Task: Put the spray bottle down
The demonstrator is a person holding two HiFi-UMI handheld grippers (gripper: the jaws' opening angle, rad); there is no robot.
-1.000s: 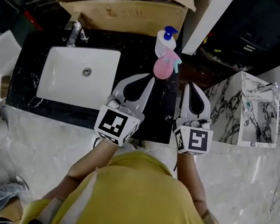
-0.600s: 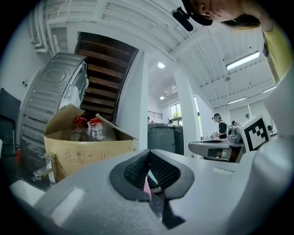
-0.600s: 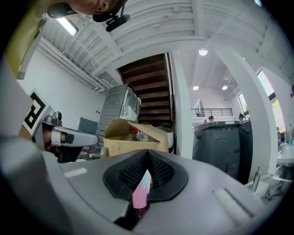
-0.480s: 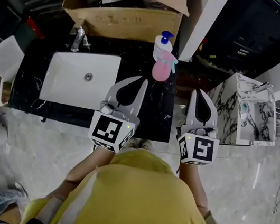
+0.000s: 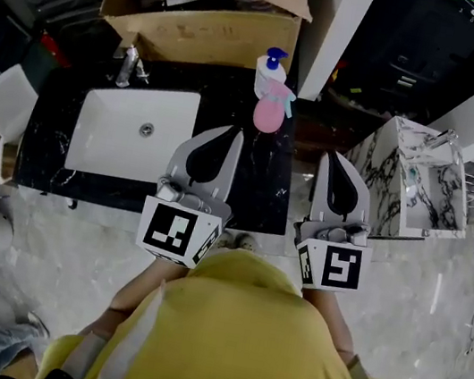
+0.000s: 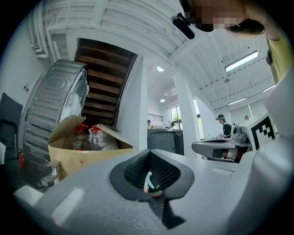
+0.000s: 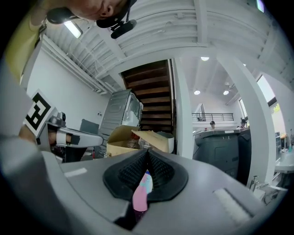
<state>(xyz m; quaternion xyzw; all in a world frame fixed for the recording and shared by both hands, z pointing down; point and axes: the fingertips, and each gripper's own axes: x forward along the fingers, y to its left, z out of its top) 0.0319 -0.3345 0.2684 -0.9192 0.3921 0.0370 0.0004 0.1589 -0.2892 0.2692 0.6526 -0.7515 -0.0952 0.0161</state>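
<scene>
The pink spray bottle (image 5: 267,112) with a teal trigger stands upright on the black counter (image 5: 258,199), right of the sink, free of both grippers. Just behind it stands a white pump bottle (image 5: 270,67) with a blue top. My left gripper (image 5: 233,132) is shut and empty, its tips short of the spray bottle. My right gripper (image 5: 332,155) is also shut and empty, off to the bottle's right, past the counter's edge. In the right gripper view the spray bottle (image 7: 140,196) shows as a pink sliver below the closed tips of the right gripper (image 7: 147,151). The left gripper (image 6: 148,153) shows its tips closed.
A white sink (image 5: 94,127) with a faucet (image 5: 128,65) fills the counter's left part. An open cardboard box (image 5: 202,28) with bottles stands behind it. A white pillar (image 5: 331,28) rises at the back right. A marbled unit (image 5: 419,184) stands to the right.
Both grippers have drawn back from the spray bottle toward the person and risen. The bottle stays standing on the counter.
</scene>
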